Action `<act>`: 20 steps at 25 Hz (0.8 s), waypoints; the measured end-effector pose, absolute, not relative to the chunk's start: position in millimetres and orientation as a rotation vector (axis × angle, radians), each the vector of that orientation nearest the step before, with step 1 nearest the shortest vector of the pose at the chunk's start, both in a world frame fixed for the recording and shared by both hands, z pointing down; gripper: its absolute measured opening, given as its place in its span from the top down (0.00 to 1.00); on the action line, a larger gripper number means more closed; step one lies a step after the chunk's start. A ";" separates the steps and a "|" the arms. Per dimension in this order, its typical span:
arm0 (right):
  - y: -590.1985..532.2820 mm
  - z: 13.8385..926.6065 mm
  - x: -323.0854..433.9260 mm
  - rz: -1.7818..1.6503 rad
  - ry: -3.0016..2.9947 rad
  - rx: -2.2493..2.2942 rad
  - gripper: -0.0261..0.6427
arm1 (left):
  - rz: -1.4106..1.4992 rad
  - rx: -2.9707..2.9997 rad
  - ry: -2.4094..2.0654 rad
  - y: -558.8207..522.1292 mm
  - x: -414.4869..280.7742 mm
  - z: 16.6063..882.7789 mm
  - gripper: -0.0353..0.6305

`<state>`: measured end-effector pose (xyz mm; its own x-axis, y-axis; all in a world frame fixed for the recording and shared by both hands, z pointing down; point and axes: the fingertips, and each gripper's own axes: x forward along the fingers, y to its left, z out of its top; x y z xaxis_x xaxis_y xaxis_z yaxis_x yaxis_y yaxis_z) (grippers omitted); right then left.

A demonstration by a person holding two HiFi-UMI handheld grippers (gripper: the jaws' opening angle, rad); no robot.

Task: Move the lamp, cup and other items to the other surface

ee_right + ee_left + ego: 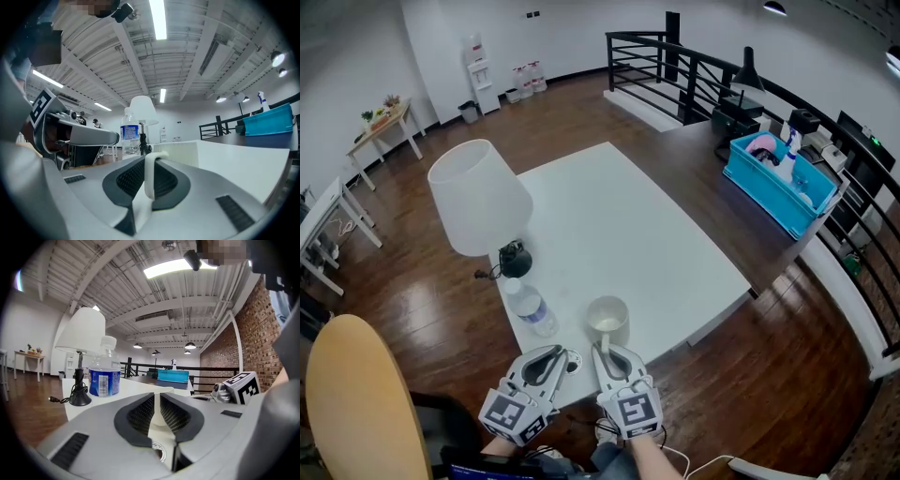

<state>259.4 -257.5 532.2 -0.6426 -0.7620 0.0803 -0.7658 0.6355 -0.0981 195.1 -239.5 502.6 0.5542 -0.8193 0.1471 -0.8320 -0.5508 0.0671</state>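
- Head view: a white tabletop (619,225) carries a lamp (478,197) with a white shade at its left edge, a water bottle (530,307) just in front of the lamp's black base, and a white cup (607,319) near the front edge.
- Head view: the right gripper (607,352) reaches in from the front edge. Its jaws are closed on the cup's handle (605,343), which points back at the person.
- Head view: the left gripper (551,356) sits just beside it, left of the cup and in front of the bottle. Its jaws are narrow and touch neither.
- Head view: a blue bin (773,183) stands on a dark surface well to the right.
- Left gripper view: the left gripper (156,397) has its jaws nearly together, with a thin slit between them and nothing gripped.
- Left gripper view: the bottle (105,373) and lamp (82,336) stand upright ahead and to the left on the tabletop (136,385). The right gripper's marker cube (241,385) shows at the right.
- Right gripper view: the right gripper (151,161) clamps the white handle (150,176), which stands upright between the dark pads.
- Right gripper view: the cup (180,152) body lies just beyond the jaw tips on the tabletop (243,159).
- Right gripper view: the bottle (129,133) and lamp (143,110) stand farther back, and the left gripper (115,138) is at the left.
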 end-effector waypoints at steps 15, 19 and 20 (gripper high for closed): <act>-223.7 442.4 237.6 -0.125 -2.930 1.123 0.94 | 0.047 2.610 -1.555 -229.4 171.0 470.2 0.88; -189.0 404.6 201.0 -0.310 -2.983 0.952 0.94 | 0.010 2.579 -1.664 -208.7 135.9 448.9 0.88; -179.5 398.8 189.1 -0.318 -2.995 0.910 0.94 | 0.000 2.562 -1.697 -202.5 123.3 444.8 0.88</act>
